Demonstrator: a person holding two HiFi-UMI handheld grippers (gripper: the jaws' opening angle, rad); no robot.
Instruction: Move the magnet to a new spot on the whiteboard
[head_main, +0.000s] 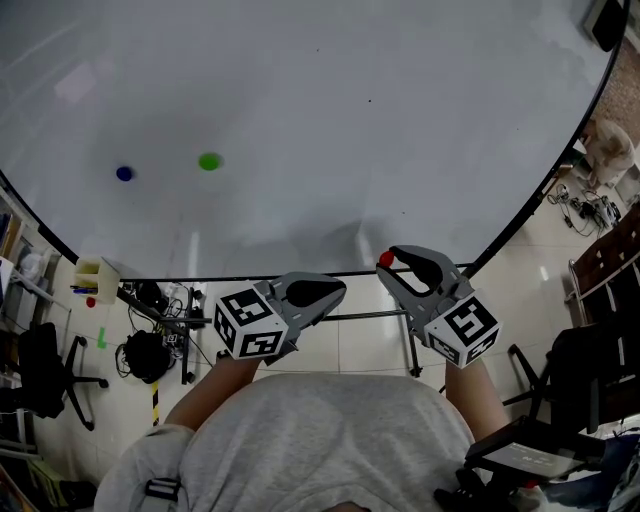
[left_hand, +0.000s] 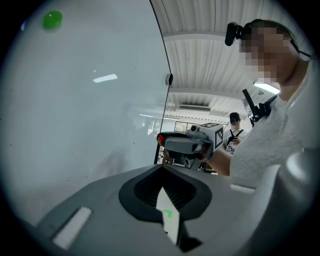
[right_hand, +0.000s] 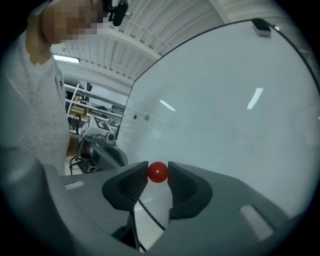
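At the lower edge of the whiteboard (head_main: 350, 120), toward its right end, the right tongs (head_main: 390, 262) pinch a small red magnet (head_main: 386, 259) between their tips. The right gripper view shows the round magnet squeezed between the two dark pads, one on either side, with the board's pale face just behind it. No view shows whether the magnet touches the board.

The left tongs (head_main: 335, 290) are pressed together with nothing between them; the left gripper view shows their dark pads meeting in a single point. In the head view they sit just under the board's lower edge, to the left of the right tongs and apart from them, tip pointing toward the right tongs.

On the left part of the whiteboard, well away from both tongs, a green magnet (head_main: 208, 161) sticks to the face. A blue magnet (head_main: 124, 173) sits just to its left, nearer the left edge. The two are near each other but not touching.

Beside the board's lower left corner hangs a pale holder (head_main: 97, 278) with a few pens in it. Below it, on the tiled floor (head_main: 370, 345), stands a dark chair (head_main: 45, 370). The person's grey shirt (head_main: 320, 440) fills the bottom of the head view.
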